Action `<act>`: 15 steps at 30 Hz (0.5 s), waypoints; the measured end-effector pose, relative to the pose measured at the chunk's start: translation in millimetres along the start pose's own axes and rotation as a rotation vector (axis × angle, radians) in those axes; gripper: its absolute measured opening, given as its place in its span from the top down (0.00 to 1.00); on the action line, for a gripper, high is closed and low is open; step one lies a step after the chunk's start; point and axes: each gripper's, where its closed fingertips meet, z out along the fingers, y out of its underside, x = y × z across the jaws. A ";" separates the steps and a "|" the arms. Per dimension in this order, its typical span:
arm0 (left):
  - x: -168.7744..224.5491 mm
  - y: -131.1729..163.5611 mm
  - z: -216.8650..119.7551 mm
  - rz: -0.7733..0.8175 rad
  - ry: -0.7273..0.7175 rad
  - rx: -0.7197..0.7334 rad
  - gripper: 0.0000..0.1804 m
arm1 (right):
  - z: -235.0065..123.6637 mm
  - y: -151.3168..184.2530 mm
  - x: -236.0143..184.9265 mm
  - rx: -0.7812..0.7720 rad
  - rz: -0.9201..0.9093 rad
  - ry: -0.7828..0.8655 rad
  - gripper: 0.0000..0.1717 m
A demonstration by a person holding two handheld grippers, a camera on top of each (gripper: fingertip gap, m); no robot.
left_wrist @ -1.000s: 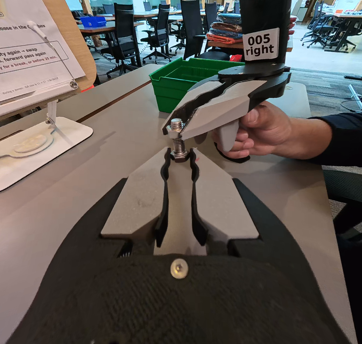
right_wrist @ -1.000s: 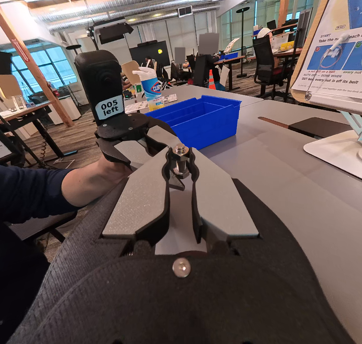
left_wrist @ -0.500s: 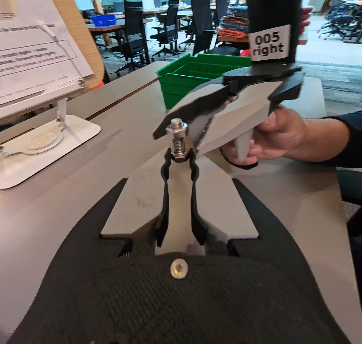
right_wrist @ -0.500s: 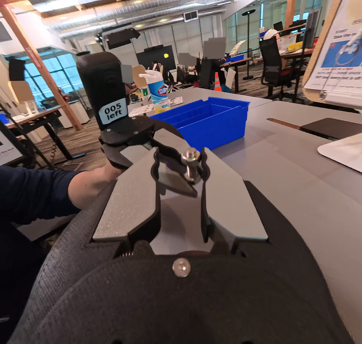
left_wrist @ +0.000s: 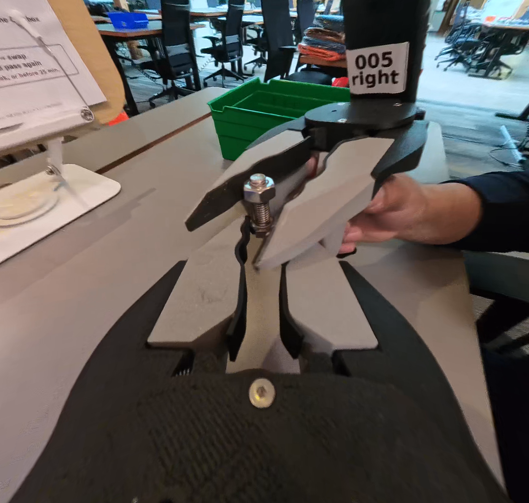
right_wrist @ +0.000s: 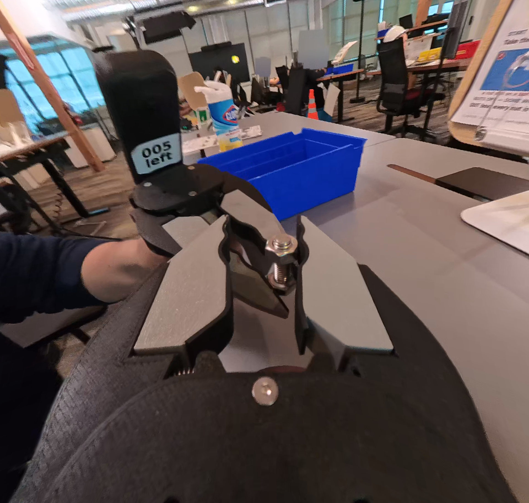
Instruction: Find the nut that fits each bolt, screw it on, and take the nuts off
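Observation:
My left gripper (left_wrist: 259, 230) is shut on the head of a steel bolt (left_wrist: 260, 213) and holds it upright above the grey table (left_wrist: 143, 245). A steel hex nut (left_wrist: 259, 193) sits near the top of the bolt's thread. My right gripper (right_wrist: 263, 223) is open, with its two fingers on either side of the nut (right_wrist: 282, 247). The nut is close to its right finger (right_wrist: 323, 274), and a clear gap separates it from the left finger (right_wrist: 197, 274). The left gripper (right_wrist: 279, 284) shows in the right wrist view gripping the bolt's head. The right gripper (left_wrist: 229, 231) shows in the left wrist view and hides my left gripper's right fingertip.
A green bin (left_wrist: 257, 117) stands behind the right gripper. A blue bin (right_wrist: 300, 180) stands behind the left gripper. A sign stand (left_wrist: 43, 59) on a white base (left_wrist: 71, 191) is at the table's side. A spray bottle (right_wrist: 226, 122) stands farther back. About 6 cm separates my left fingertips from my right.
My right gripper was shut on the nut a second ago and has opened off it, swinging round the bolt. My left gripper keeps hold of the bolt.

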 end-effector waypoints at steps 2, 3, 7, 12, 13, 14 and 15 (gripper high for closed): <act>-2.3 -1.1 -1.4 -0.006 0.007 0.006 0.91 | -2.8 0.0 3.6 -0.008 -0.035 0.016 0.76; -6.8 -1.6 -3.8 -0.017 -0.004 0.013 0.91 | -6.4 -1.1 6.6 -0.003 -0.030 0.026 0.76; -28.5 0.5 -13.1 0.027 -0.105 -0.006 0.91 | -18.5 -7.6 11.2 0.015 -0.031 0.045 0.79; -1.8 3.7 1.1 0.015 0.000 -0.018 0.91 | -3.0 0.4 2.0 -0.017 -0.007 0.013 0.75; 0.8 3.7 3.1 0.007 0.013 -0.017 0.91 | -2.3 1.8 2.1 -0.027 -0.010 0.015 0.75; -2.0 4.5 3.3 0.012 0.000 -0.020 0.91 | -3.8 1.8 4.0 -0.031 -0.020 0.025 0.74; -8.4 5.7 1.7 0.021 -0.027 -0.027 0.91 | -6.9 0.6 7.1 -0.029 -0.032 0.040 0.75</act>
